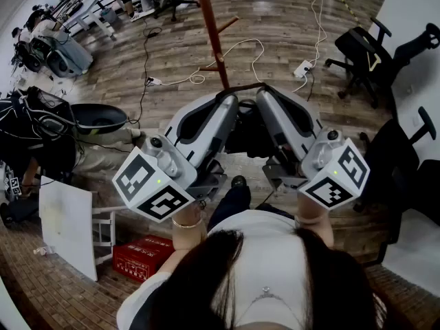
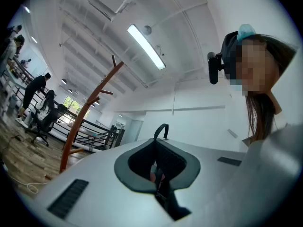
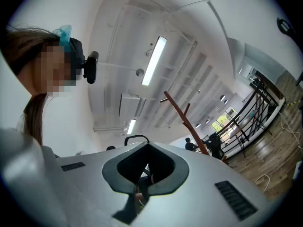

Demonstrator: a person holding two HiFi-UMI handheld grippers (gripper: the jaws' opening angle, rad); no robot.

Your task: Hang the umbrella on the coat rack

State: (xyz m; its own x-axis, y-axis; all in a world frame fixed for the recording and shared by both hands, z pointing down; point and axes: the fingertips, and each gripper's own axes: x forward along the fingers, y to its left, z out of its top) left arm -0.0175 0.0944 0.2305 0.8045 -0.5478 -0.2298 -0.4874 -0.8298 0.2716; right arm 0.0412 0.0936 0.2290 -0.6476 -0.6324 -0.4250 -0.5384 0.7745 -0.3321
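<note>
The reddish-brown wooden coat rack (image 1: 212,26) stands on the plank floor straight ahead of me, its branching pegs rising in the left gripper view (image 2: 85,112) and the right gripper view (image 3: 187,122). A dark folded umbrella (image 1: 242,130) hangs between my two grippers, close to my chest. Its thin strap (image 1: 244,88) runs across both gripper tips. My left gripper (image 1: 230,100) is shut, and a black loop (image 2: 162,129) sticks out above its closed jaws. My right gripper (image 1: 265,95) is shut too, with the same loop (image 3: 135,138) above it. Most of the umbrella is hidden by the jaws.
Black office chairs (image 1: 357,53) stand at the right. White cables (image 1: 240,47) and a power strip (image 1: 302,67) lie on the floor near the rack's base. At the left are equipment (image 1: 55,53), a white board (image 1: 65,222) and a red box (image 1: 141,256).
</note>
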